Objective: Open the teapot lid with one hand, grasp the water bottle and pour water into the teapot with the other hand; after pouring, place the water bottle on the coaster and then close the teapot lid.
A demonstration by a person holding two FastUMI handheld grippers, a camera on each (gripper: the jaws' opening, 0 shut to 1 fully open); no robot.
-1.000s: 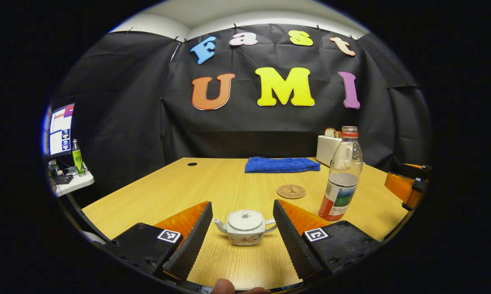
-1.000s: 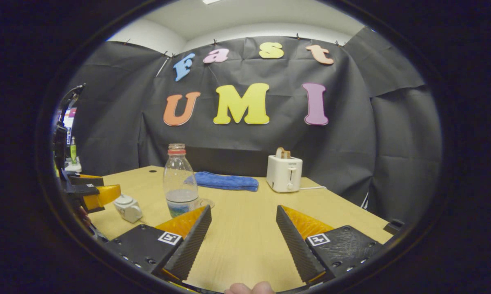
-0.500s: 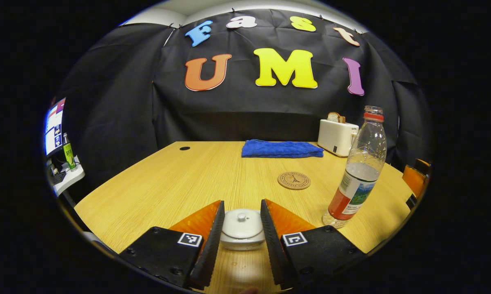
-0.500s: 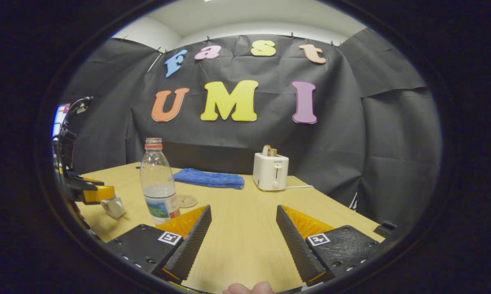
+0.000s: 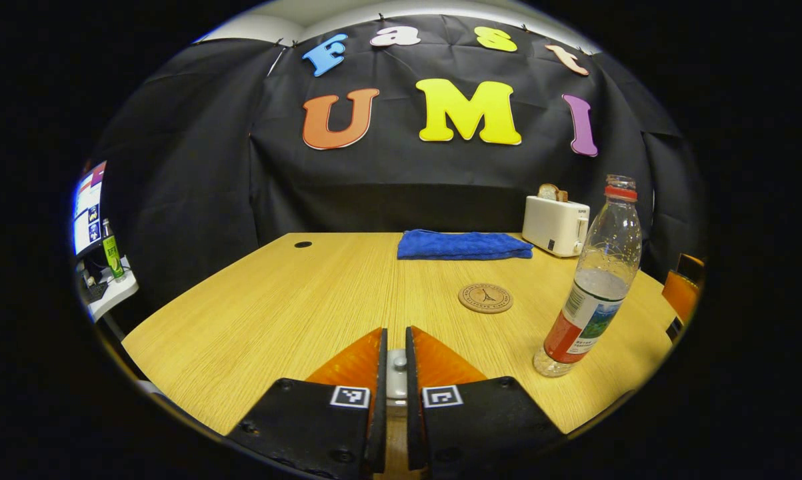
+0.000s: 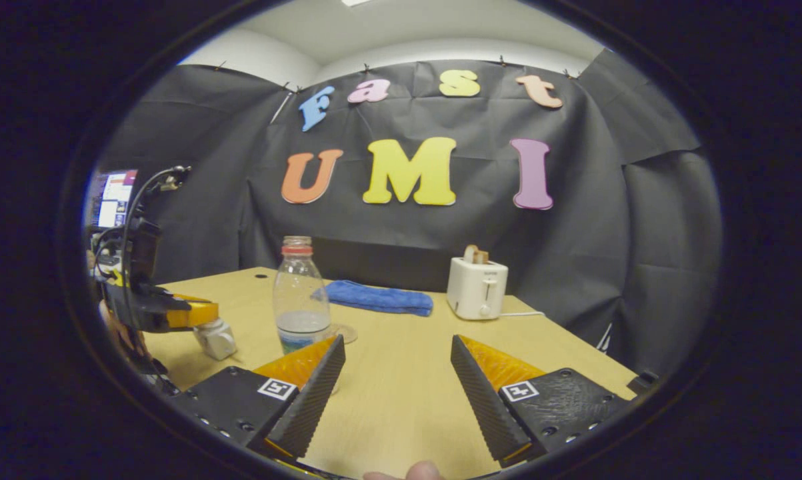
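Because the teapot lid is small, smooth and easy to break, the little knob on top looks like the best place to hold it, and the left gripper has its two fingers squeezed together on that knob, low at 6 o'clock in the left gripper view. The water bottle stands at 3 o'clock, light and half full, best held around its middle, with the coaster beside it, and the right gripper waits with fingers wide apart, holding nothing.
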